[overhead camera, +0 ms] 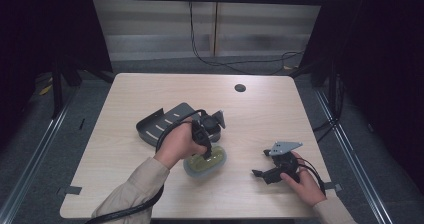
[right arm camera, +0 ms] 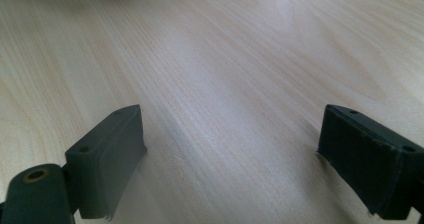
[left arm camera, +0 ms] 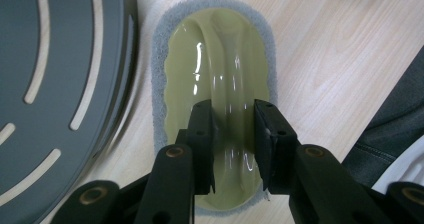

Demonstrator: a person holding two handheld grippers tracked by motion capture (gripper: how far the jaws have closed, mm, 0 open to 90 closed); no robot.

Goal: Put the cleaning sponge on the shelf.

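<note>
- 2 fingers of the left gripper (left arm camera: pixel 234 134) pinched the raised handle of the olive scrubbing pad (left arm camera: pixel 215 59), beside the grey slotted tray (overhead camera: pixel 165 124) on the desk (overhead camera: pixel 150 94), probably for lifting.
- Right gripper (overhead camera: pixel 267 168) rested apart, fingers spread, holding nothing.

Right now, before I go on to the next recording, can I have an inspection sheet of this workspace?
Surface: light wooden table with a round hole near the far edge.
Job's things: olive-green oval scrubbing brush with a grey pad rim, beside a dark grey slotted metal tray.
Clutter: nothing seen.
Grippers: left tongs shut on the brush's raised handle; right tongs open, over bare wood.
Cables: black cable trailing from the left tongs; more on the floor behind.
Surroundings: dark curtains, metal frame.
</note>
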